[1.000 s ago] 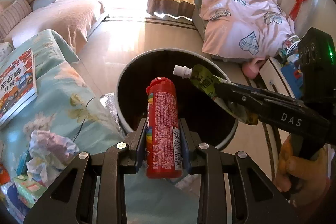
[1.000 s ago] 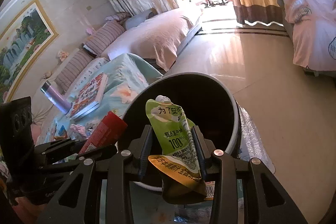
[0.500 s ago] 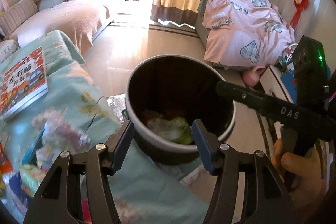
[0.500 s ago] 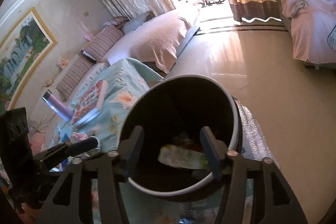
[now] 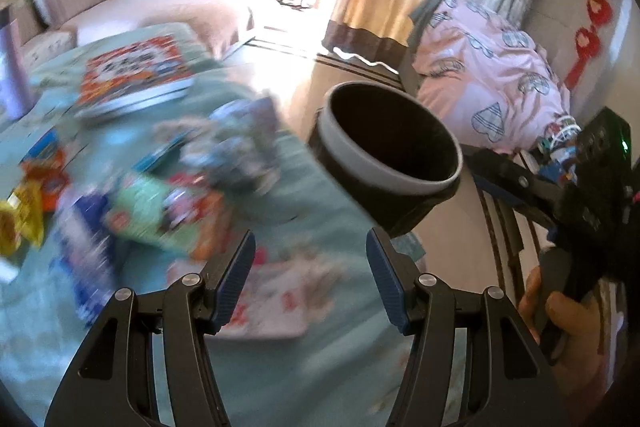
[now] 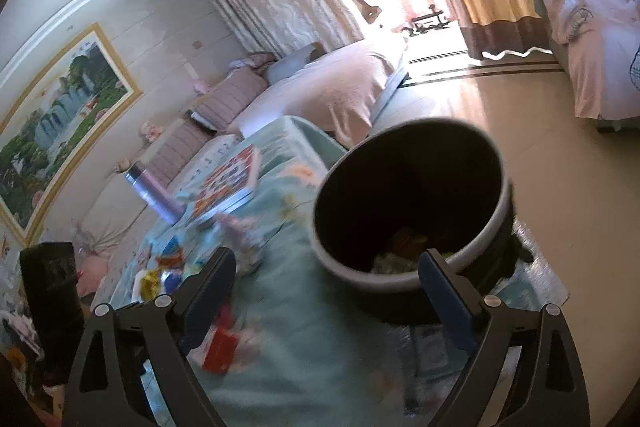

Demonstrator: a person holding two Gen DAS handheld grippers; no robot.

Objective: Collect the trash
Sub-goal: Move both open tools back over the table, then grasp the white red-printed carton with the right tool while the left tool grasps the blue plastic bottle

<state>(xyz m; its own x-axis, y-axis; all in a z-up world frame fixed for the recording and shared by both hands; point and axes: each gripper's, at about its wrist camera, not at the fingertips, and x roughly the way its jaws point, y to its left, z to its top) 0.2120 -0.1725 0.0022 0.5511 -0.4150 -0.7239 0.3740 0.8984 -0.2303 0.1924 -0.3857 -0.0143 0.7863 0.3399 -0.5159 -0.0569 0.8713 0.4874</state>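
A round black trash bin (image 5: 390, 143) with a pale rim stands on the floor beside the teal-covered table (image 5: 304, 367). In the right wrist view the bin (image 6: 412, 203) holds dropped wrappers at its bottom. Blurred trash lies on the cloth: crumpled paper (image 5: 236, 147), colourful packets (image 5: 160, 215) and yellow wrappers (image 5: 20, 223). My left gripper (image 5: 310, 267) is open and empty, over the table left of the bin. My right gripper (image 6: 326, 277) has its jaws opening wide with nothing between them, at the bin's near rim. It also shows at the right in the left wrist view (image 5: 520, 183).
A picture book (image 5: 136, 75) and a purple bottle (image 6: 154, 193) lie at the table's far end. A sofa (image 6: 320, 83) stands behind, and a pink heart-print quilt (image 5: 492, 83) lies to the right. Bare floor (image 6: 560, 163) stretches beyond the bin.
Both grippers let go: the red tube and the green pouch dropped into the bin. The left gripper then swung left over the table's litter, and the right pulled back, jaws spreading wider.
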